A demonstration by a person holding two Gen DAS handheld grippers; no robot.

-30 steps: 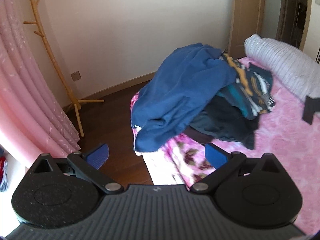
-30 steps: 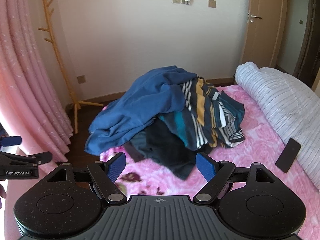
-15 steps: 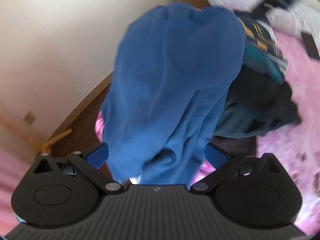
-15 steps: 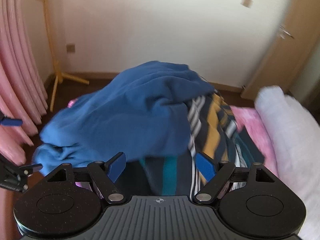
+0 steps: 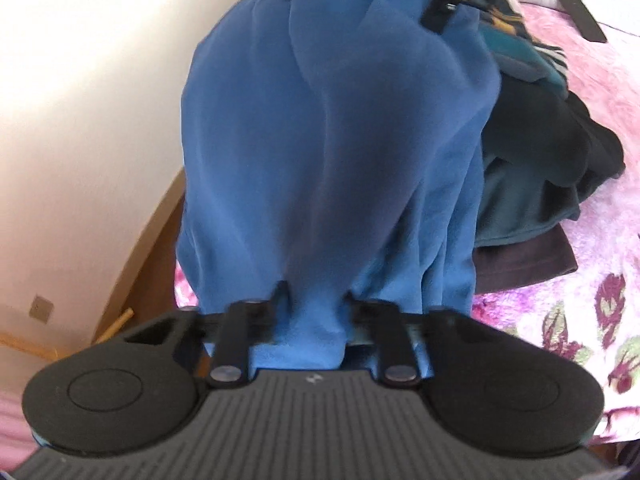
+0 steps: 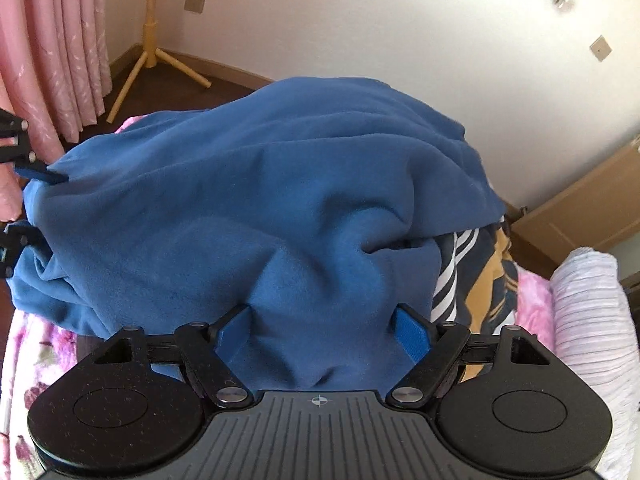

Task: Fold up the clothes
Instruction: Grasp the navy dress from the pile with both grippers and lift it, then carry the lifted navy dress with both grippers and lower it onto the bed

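L tool (image 5: 314, 304) has just closed and is clamped on a bunched fold of the blue fleece (image 5: 332, 140), which tops the clothes pile (image 5: 532, 184) on the bed (image 5: 592, 280). R tool (image 6: 324, 320), at 12 o'clock in L view, has been closing; jaws still apart w/ fleece between. Risks: R grabs several layers, or the striped garment (image 6: 476, 276) at 3 o'clock snags and drags up too.

text: none readable | labels: none | numbers: none
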